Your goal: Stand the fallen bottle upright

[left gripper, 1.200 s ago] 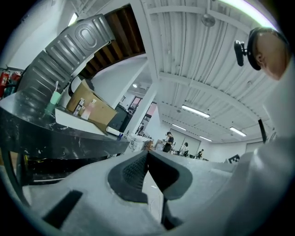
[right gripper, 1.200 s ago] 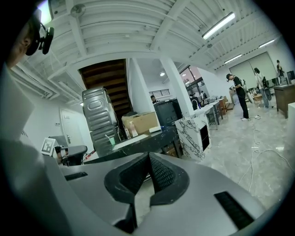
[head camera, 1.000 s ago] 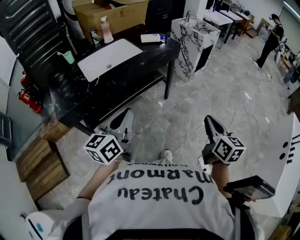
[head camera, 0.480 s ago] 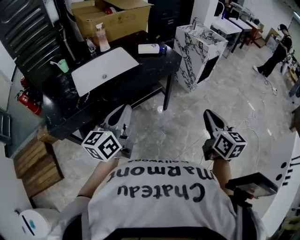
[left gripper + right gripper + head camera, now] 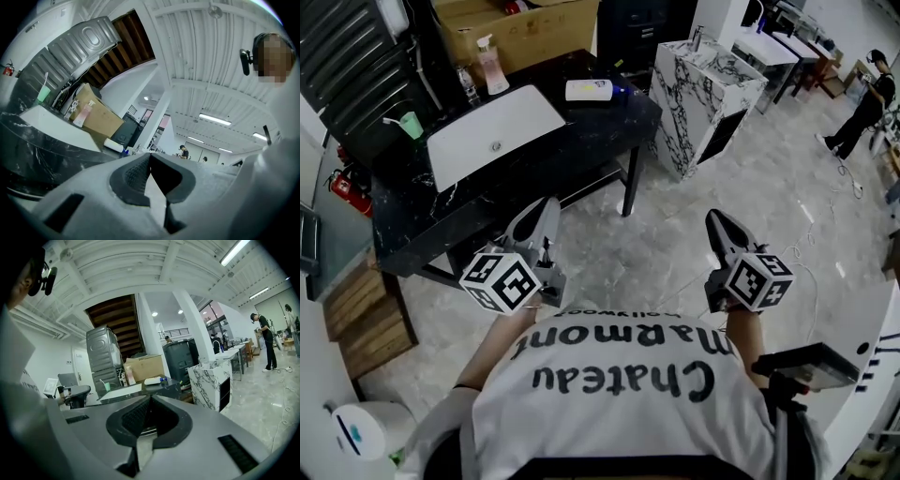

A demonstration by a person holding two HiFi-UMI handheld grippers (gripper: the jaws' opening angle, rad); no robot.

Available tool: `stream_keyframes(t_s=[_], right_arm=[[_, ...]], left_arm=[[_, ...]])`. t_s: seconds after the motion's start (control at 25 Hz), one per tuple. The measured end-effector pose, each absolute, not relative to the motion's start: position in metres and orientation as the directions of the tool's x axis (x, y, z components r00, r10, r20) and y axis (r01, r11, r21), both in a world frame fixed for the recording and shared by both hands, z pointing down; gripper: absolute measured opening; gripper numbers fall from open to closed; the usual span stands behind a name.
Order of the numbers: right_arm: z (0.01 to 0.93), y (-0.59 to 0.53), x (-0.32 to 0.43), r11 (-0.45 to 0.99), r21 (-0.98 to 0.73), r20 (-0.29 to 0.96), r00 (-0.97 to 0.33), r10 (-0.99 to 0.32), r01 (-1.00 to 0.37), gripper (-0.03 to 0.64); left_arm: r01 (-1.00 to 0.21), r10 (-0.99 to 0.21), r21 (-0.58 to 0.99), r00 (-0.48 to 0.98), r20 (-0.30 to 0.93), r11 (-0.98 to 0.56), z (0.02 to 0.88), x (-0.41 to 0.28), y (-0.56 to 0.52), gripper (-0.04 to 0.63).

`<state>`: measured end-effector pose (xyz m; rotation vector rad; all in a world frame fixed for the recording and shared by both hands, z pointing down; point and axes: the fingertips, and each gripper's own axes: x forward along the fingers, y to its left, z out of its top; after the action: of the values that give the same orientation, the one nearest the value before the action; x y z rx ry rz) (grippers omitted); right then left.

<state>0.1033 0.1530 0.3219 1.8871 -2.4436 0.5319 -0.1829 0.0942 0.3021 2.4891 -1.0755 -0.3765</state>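
While the left gripper [image 5: 150, 157] and right gripper [image 5: 150, 399] are kept pressed closed on nothing, the black counter [image 5: 591, 122] has been brought noticeably closer, so the fallen bottle [image 5: 589, 90], lying at its far end, still isn't within reach tbh.

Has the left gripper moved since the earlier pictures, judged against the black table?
Yes. The left gripper has come closer to the black table, where the fallen bottle lies.
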Motion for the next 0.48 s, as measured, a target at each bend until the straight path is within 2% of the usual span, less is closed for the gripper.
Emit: stream_keyframes(t_s=[0.48], right_arm=[[0.363,0.124,0.128,0.170,-0.332,0.251,-0.260,-0.932,-0.928,0.014]], left_arm=[[-0.636,-0.722,0.469,0.691,-0.006,-0.613,0.329,-0.152,0.052,0.015]])
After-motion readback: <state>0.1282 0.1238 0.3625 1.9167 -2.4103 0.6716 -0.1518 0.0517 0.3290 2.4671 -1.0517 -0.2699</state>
